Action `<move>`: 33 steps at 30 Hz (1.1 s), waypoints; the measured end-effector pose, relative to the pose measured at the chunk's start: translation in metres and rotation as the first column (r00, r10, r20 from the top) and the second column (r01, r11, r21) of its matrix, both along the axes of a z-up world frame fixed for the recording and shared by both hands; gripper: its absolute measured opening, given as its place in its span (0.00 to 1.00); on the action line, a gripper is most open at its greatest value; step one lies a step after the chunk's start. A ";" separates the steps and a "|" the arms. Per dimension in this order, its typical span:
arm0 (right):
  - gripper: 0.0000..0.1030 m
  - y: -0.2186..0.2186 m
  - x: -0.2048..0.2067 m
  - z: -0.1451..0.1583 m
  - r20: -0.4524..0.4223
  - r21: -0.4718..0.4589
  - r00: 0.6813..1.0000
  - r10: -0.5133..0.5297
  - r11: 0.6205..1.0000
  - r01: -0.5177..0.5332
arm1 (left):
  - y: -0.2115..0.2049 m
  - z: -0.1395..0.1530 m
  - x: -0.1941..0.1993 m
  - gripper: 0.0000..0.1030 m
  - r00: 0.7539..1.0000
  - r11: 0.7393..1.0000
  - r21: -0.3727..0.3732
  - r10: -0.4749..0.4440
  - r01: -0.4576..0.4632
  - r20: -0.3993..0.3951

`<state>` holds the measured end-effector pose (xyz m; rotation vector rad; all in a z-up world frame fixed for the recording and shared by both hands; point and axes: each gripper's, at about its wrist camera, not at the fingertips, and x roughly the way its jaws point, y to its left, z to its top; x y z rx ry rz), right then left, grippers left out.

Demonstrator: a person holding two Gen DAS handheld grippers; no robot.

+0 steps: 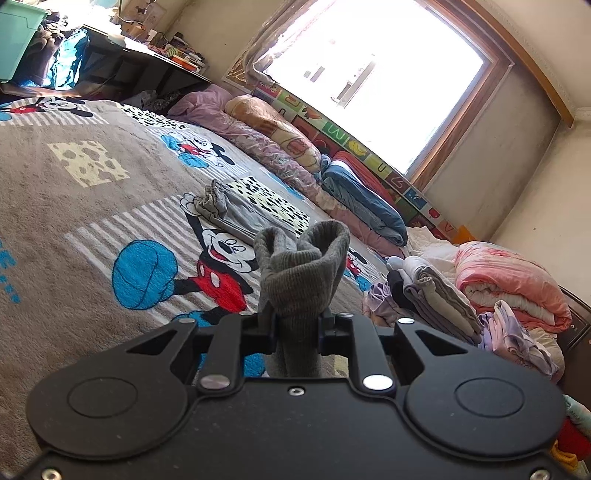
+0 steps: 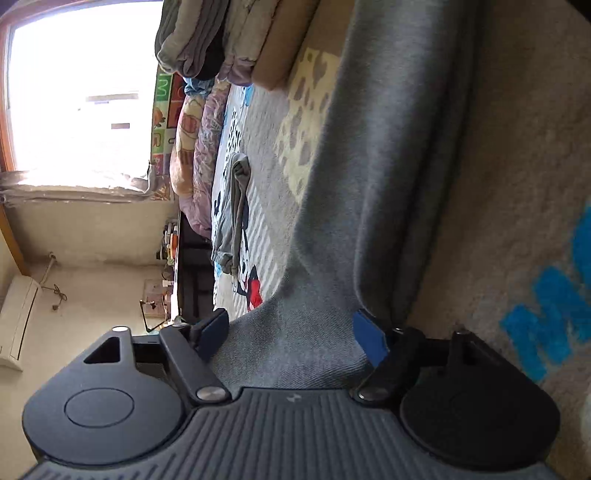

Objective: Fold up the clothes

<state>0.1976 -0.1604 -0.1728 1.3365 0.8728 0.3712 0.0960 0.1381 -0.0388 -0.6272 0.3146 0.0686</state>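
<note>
My left gripper (image 1: 296,323) is shut on the ribbed cuff of a grey garment (image 1: 303,273), which bunches up above the jaws, held over the bed. In the right wrist view, rolled sideways, the same grey garment (image 2: 388,184) stretches away over the Mickey Mouse blanket (image 2: 498,221). My right gripper (image 2: 291,332) has its blue pads (image 2: 371,338) wide apart with the grey cloth lying between them, not pinched. A second grey garment (image 1: 236,212) lies folded on the blanket farther off; it also shows in the right wrist view (image 2: 232,206).
A stack of folded clothes (image 1: 432,295) and a pink quilt (image 1: 513,284) sit at the bed's right. Rolled quilts (image 1: 280,136) line the window wall. A dark desk (image 1: 140,62) and a green bin (image 1: 18,33) stand at far left.
</note>
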 end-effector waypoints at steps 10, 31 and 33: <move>0.92 -0.027 -0.006 0.011 0.080 0.064 0.990 -0.118 0.992 0.113 | -0.030 0.031 0.005 0.16 0.998 0.993 0.108 -0.049 0.044 0.039; 0.83 -0.068 0.024 0.010 0.080 -0.098 0.984 -0.157 0.982 0.165 | 0.040 -0.022 0.021 0.16 0.996 0.998 -0.017 0.051 -0.052 -0.074; 0.60 -0.086 0.017 0.003 0.075 -0.089 0.983 -0.169 0.980 0.175 | 0.054 -0.047 0.015 0.16 0.993 0.995 -0.080 0.056 -0.065 -0.104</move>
